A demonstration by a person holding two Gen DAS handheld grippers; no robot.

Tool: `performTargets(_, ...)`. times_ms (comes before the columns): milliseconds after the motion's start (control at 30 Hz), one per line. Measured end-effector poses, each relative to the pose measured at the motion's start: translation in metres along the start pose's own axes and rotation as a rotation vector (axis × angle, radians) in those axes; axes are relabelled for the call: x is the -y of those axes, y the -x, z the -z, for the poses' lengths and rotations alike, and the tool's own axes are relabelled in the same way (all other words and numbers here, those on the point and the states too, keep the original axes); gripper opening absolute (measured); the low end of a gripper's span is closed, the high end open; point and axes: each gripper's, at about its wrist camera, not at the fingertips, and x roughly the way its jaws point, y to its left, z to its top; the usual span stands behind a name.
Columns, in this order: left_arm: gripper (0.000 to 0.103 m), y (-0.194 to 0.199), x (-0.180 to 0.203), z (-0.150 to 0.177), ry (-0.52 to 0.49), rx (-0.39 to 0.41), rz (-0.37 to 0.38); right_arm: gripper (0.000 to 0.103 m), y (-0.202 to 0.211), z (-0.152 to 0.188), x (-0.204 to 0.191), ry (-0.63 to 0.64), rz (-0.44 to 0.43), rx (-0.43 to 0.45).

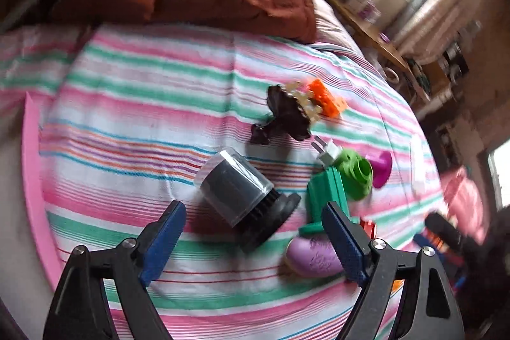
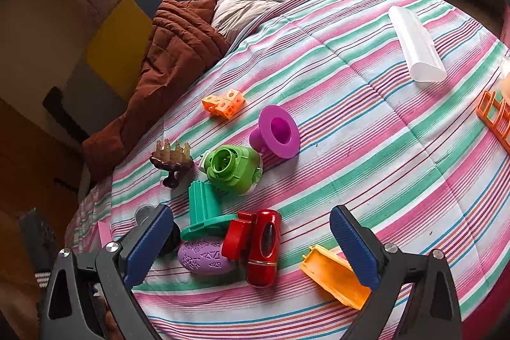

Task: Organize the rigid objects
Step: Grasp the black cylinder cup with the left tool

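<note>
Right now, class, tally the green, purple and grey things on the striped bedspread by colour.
Green: 2, a cap and a stand
Purple: 2, a funnel and a soap
Grey: 1, a jar
Total: 5

A bed covered in a striped quilt (image 2: 366, 123) carries a scatter of toys: orange cubes (image 2: 223, 103), a magenta flanged piece (image 2: 277, 133), a green round part (image 2: 231, 169), a red cylinder (image 2: 264, 247), a purple oval (image 2: 204, 257), a translucent white case (image 2: 416, 45) and a crumpled brown blanket (image 2: 178, 53).
</note>
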Motion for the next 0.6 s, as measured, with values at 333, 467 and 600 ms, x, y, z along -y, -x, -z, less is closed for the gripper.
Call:
performTargets(333,0.056,-0.022,0.015,0.009,-0.056,-0.013,-0.001,0.101,-0.007,0.001,-0.003,0.012,-0.007,-0.033)
performTargets(467,0.056,-0.011,0.017,0.02,-0.149,0.022,-0.057,0.101,-0.008,0.001,-0.003,0.013,-0.002,-0.036)
performTargets(600,0.056,0.007,0.012,0.034,-0.184,0.051,-0.065,0.101,-0.008,0.001,-0.002,0.008,0.005,-0.033)
